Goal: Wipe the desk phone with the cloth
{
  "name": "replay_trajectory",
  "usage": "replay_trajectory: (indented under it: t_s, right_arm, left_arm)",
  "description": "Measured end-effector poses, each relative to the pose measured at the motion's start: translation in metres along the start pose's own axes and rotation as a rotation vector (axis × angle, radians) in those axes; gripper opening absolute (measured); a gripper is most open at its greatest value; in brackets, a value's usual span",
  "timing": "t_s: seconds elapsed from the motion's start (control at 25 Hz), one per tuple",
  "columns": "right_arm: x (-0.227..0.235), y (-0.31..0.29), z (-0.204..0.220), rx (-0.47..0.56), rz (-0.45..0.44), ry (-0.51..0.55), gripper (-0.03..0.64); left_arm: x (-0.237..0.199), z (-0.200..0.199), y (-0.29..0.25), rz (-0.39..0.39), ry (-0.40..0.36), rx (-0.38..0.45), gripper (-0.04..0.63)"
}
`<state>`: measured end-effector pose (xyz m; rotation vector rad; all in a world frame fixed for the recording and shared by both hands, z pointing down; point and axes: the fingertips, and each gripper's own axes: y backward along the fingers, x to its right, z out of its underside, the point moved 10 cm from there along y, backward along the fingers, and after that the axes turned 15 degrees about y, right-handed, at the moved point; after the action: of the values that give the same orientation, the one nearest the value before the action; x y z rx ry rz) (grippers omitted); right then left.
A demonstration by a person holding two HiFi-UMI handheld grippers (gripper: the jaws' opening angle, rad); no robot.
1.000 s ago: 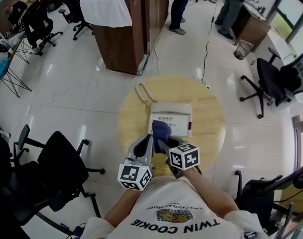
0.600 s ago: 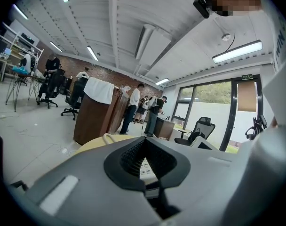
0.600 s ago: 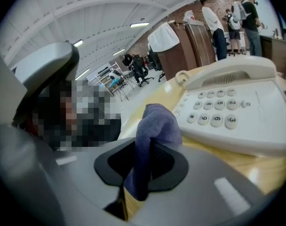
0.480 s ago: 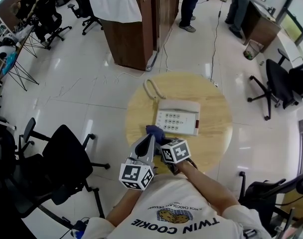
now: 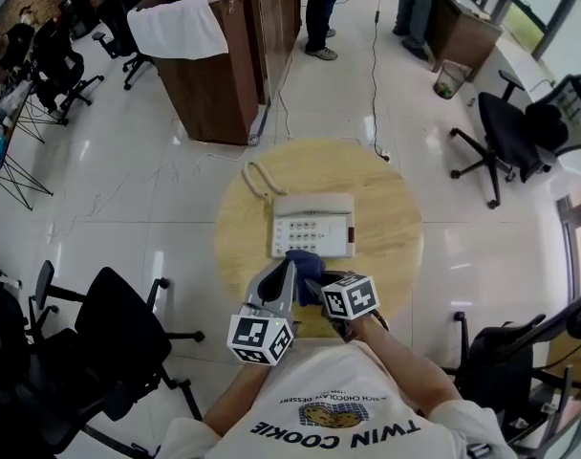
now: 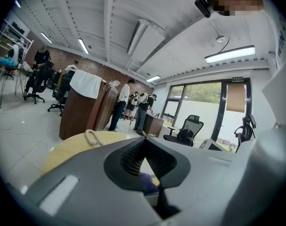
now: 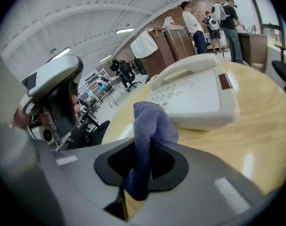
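Left gripper (image 5: 284, 268) hovered over the near part of the round wooden table (image 5: 391, 208), its jaws pressed together with nothing between them, as the left gripper view (image 6: 144, 140) showed. Just right of it, the right gripper (image 5: 308, 280) had its jaws clamped on the blue cloth (image 5: 301, 260), which stood up in a bunched fold (image 7: 151, 119) at the near edge of the desk phone (image 5: 312, 226). Whether cloth and phone touched could not be told.

The phone lay flat near the middle of the pale, bare tabletop, keypad up, its coiled cord (image 5: 257, 177) curling off the far left corner.

Glossy white floor tiles (image 5: 128, 189) surrounded the table. At the left stood a black office chair (image 5: 118, 323). Farther back was a brown wooden counter (image 5: 224, 84) with a white towel (image 5: 176, 27) draped over its end. Beyond the table a person (image 5: 321, 8) stood, and a cable (image 5: 375, 65) ran across the floor towards the table. To the right were a waste bin (image 5: 448, 77) and another black chair (image 5: 501, 132).
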<state>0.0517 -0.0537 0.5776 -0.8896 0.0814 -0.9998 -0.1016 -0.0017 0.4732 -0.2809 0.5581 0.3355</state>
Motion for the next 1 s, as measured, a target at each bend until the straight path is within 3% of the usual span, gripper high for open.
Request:
replay_trajectory:
  t_s: [0.4,1.0]
  right_arm:
    - [0.032,0.044,0.031,0.036,0.114,-0.106,0.064]
    - [0.079,0.093,0.068,0.118,0.285,-0.308,0.064]
  left_arm:
    - [0.02,0.011,-0.022,0.084,-0.006,-0.058,-0.008]
    - [0.025,0.014,-0.019,0.1,-0.006,-0.074,-0.008]
